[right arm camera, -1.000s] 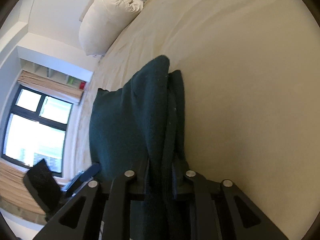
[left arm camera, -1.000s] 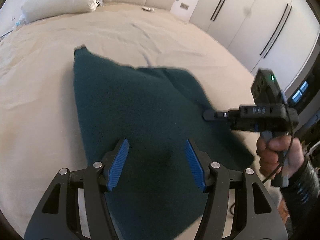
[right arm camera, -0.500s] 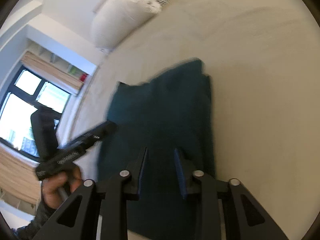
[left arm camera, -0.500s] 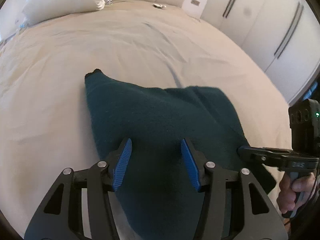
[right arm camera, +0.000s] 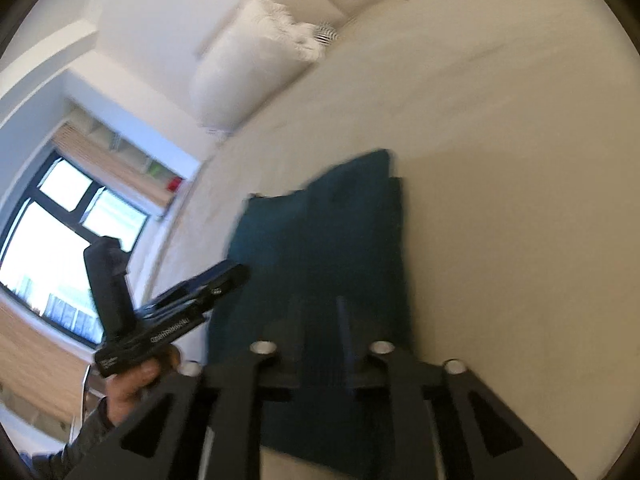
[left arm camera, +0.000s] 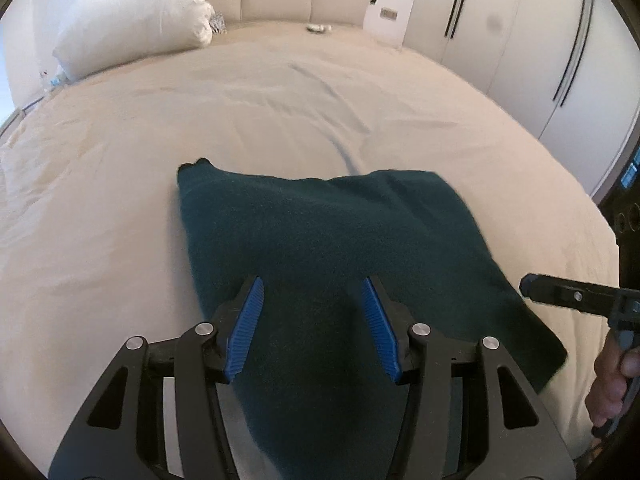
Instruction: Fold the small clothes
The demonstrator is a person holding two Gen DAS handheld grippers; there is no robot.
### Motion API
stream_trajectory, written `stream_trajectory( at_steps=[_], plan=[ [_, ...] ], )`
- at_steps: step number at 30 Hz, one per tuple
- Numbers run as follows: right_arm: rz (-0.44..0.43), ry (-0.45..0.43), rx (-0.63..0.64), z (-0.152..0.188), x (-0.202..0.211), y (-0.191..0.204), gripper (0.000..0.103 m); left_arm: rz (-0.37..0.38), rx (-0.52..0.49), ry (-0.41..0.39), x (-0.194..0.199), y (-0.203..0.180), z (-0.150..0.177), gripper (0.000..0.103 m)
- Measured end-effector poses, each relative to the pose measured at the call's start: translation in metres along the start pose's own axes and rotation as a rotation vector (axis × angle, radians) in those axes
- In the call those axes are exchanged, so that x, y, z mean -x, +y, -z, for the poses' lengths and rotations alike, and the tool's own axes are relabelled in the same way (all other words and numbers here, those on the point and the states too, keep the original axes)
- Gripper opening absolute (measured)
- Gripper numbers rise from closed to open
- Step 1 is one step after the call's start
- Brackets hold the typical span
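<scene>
Teal cloth [left arm camera: 340, 264] flat on bed [left arm camera: 120, 184], left gripper [left arm camera: 312, 320] fingers apart, right gripper [right arm camera: 320, 332] blurry, probably apart too

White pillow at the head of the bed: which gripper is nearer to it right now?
Left, though neither is close. The left gripper hangs open over the dark green garment, on the white pillow side. The right gripper, open, sits off the garment's opposite edge.

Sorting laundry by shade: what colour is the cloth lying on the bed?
Dark teal cloth, plain, no pattern; clearest in the left wrist view.
</scene>
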State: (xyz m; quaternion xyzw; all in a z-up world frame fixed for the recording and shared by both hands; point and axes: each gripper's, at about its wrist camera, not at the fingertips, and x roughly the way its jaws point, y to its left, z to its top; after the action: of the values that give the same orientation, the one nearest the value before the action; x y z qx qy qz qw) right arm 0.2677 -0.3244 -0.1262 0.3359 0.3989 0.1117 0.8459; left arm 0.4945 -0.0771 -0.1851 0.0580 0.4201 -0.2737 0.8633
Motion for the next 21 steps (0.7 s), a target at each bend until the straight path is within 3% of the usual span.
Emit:
stream_trajectory(
  at_steps=[3, 7, 10, 12, 14, 15, 16, 17, 21],
  plan=[
    [0.06, 0.065, 0.028, 0.014, -0.015, -0.002, 0.035, -0.05, -0.082, 0.01, -0.008, -0.015, 0.015, 0.05],
    [0.053, 0.07, -0.039, 0.022, -0.016, -0.027, 0.022, -0.048, -0.105, 0.021, -0.026, -0.018, 0.013, 0.05],
    [0.058, 0.056, -0.033, 0.022, -0.004, -0.023, 0.022, -0.031, -0.09, 0.015, -0.021, -0.015, 0.008, 0.05],
    [0.057, 0.03, -0.028, 0.016, 0.007, -0.022, 0.033, -0.018, -0.036, -0.024, -0.002, -0.005, 0.009, 0.051],
    [0.07, -0.009, -0.033, 0.011, 0.02, -0.03, 0.067, -0.022, 0.032, -0.083, 0.02, 0.012, 0.011, 0.065],
    [0.069, -0.025, -0.035, 0.007, 0.024, -0.032, 0.07, -0.025, 0.066, -0.094, 0.025, 0.018, 0.013, 0.079],
    [0.066, -0.03, -0.039, 0.001, 0.023, -0.033, 0.071, -0.022, 0.106, -0.103, 0.028, 0.026, 0.013, 0.083],
    [0.063, -0.028, -0.046, -0.007, 0.02, -0.034, 0.071, -0.008, 0.152, -0.102, 0.029, 0.035, 0.014, 0.084],
    [0.041, 0.057, -0.093, -0.028, -0.013, -0.043, 0.072, 0.11, 0.284, 0.027, 0.011, 0.062, 0.019, 0.084]
  ],
)
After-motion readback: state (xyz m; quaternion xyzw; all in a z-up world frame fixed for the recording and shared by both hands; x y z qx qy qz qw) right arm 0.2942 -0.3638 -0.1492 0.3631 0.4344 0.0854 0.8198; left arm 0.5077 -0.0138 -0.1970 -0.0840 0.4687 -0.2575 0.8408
